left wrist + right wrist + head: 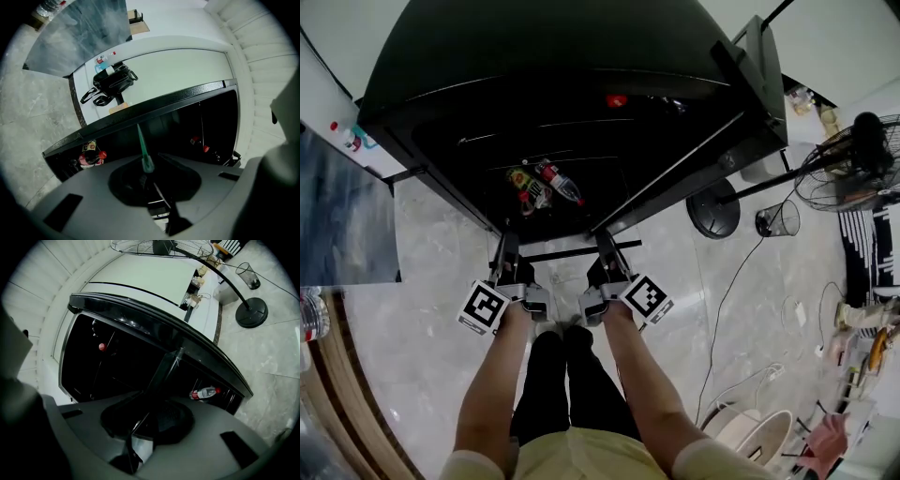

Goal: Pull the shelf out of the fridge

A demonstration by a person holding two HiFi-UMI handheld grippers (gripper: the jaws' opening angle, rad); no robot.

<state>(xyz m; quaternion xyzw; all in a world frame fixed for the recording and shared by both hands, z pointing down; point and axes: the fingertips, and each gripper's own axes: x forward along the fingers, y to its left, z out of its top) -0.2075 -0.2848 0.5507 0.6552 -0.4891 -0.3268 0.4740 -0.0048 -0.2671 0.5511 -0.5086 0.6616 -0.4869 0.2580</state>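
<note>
The left gripper (507,251) and the right gripper (607,247) each have their jaws narrowly set and clamped on the front edge of the glass shelf (572,251), one near each end. The shelf sticks partway out of the open black fridge (534,66), where two bottles (546,184) lie inside.

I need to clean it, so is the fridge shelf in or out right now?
Partly out: the shelf has its front bar just past the fridge opening, left gripper and right gripper clamped on it.
</note>
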